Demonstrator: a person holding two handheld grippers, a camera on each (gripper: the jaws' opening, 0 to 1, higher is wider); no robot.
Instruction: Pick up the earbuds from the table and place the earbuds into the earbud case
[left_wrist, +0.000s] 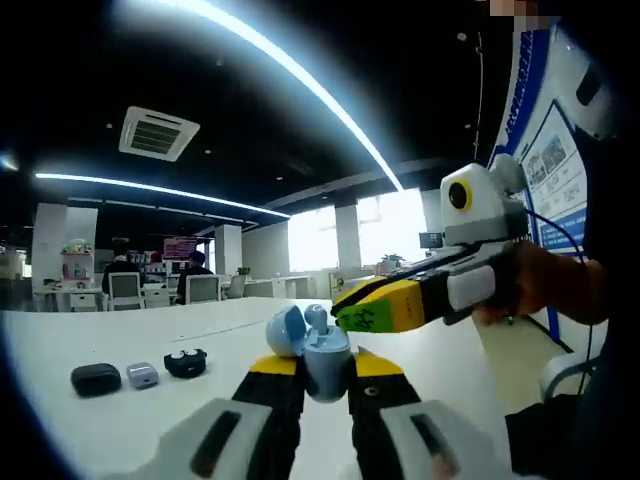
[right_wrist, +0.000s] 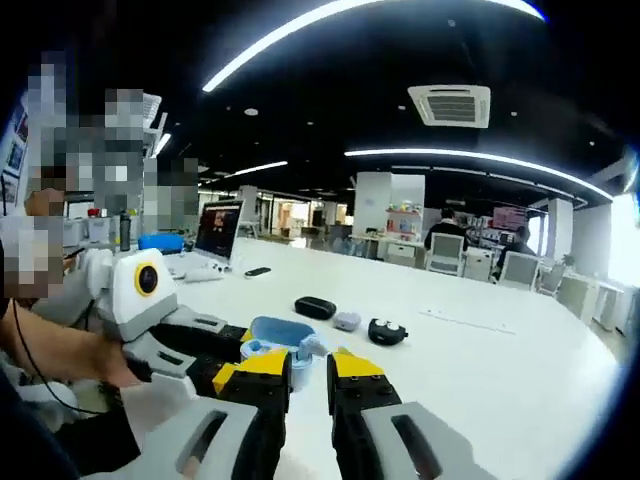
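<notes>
In the left gripper view, the left hand-held gripper (left_wrist: 327, 368) has its black, yellow-tipped jaws clamped on a light-blue plastic earbud case (left_wrist: 318, 352), held up off the white tabletop (left_wrist: 130, 420) with its lid hinged open. A light-blue earbud (left_wrist: 317, 317) sits at the top of the case. The right hand-held gripper (left_wrist: 362, 312) reaches in from the right, its yellow-green tips just beside that earbud. Farther left on the tabletop lie a black oblong case (left_wrist: 96, 379), a small grey-lilac case (left_wrist: 142, 375) and a black round case with white dots (left_wrist: 186, 362), in a row, apart from each other.

In the right gripper view, the right hand-held gripper (right_wrist: 308, 368) shows a narrow gap between its yellow tips; I cannot tell whether it grips anything. The light-blue earbud case (right_wrist: 277, 336) sits just beyond them, held by the left hand-held gripper (right_wrist: 232, 362) coming from the left. The three small cases lie farther off on the tabletop (right_wrist: 480, 380).
</notes>
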